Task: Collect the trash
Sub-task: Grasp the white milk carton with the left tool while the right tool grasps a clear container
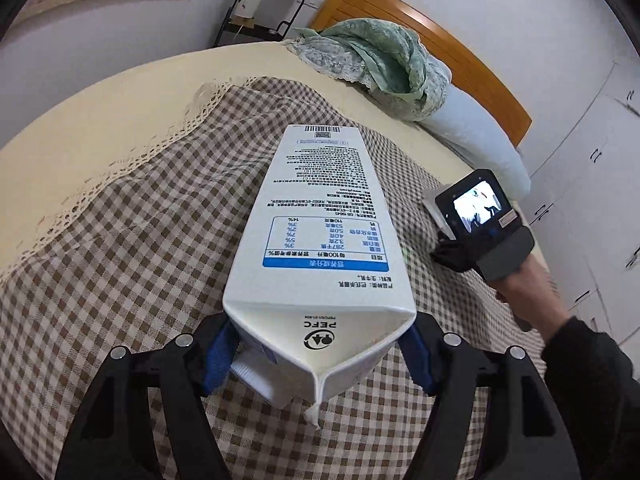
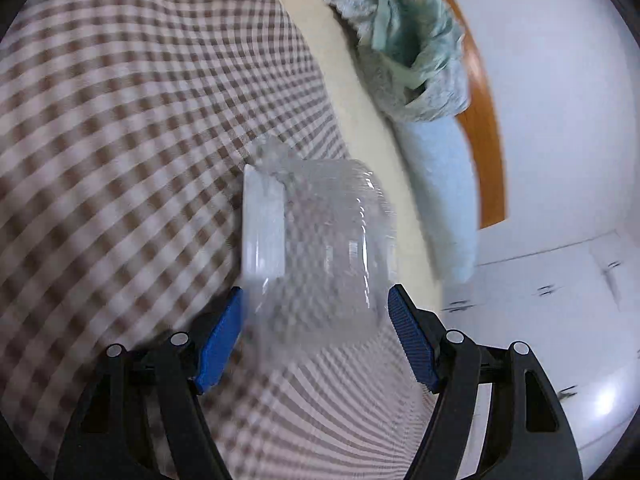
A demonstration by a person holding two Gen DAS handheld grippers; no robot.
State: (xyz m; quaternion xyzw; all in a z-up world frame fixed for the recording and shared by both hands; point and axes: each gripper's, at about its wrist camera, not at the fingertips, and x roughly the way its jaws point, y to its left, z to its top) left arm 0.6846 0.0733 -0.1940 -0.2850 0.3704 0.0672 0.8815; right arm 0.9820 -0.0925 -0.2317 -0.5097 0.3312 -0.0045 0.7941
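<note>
My left gripper [image 1: 320, 356] is shut on a white milk carton [image 1: 320, 216], gripping its gabled top end; the carton points away over the checked cloth [image 1: 120, 240]. My right gripper [image 2: 316, 336] is shut on a clear plastic jar [image 2: 320, 248] with a white lid [image 2: 264, 224], held sideways above the checked cloth [image 2: 120, 120]; this view is blurred by motion. The right gripper's camera body [image 1: 476, 216] and the hand holding it show at the right of the left wrist view.
A bed with a cream sheet [image 1: 120, 88], a green lace blanket [image 1: 380, 60], a pale blue pillow [image 1: 472, 136] and a wooden headboard [image 1: 440, 40]. White cupboards [image 1: 592, 184] stand to the right. A black metal rack [image 1: 264, 12] stands at the far wall.
</note>
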